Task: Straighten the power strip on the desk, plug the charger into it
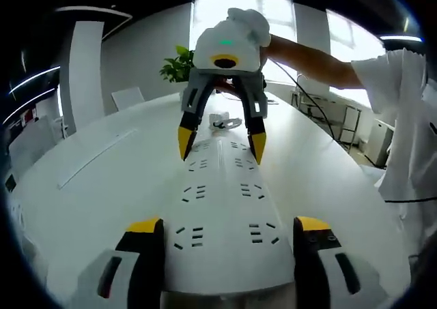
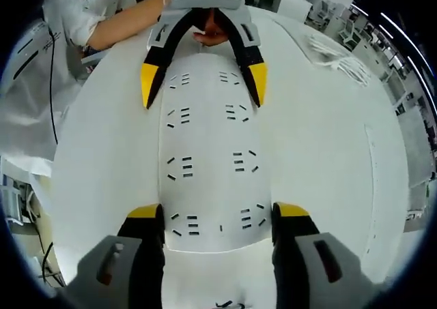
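Between both spread claws (image 1: 222, 230) (image 2: 218, 217), white power strip (image 1: 222, 207) on desk (image 1: 102, 166).

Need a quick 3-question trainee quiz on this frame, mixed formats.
1. True or false: the left claw and the right claw each straddle an opposite end of the power strip.
2. The white cable bundle in the right gripper view lies: A) on the strip B) on the table, apart from the strip C) between claw tips.
3. Fill in: both claws' jaws are ___.

Key: 1 true; 2 B; 3 open.
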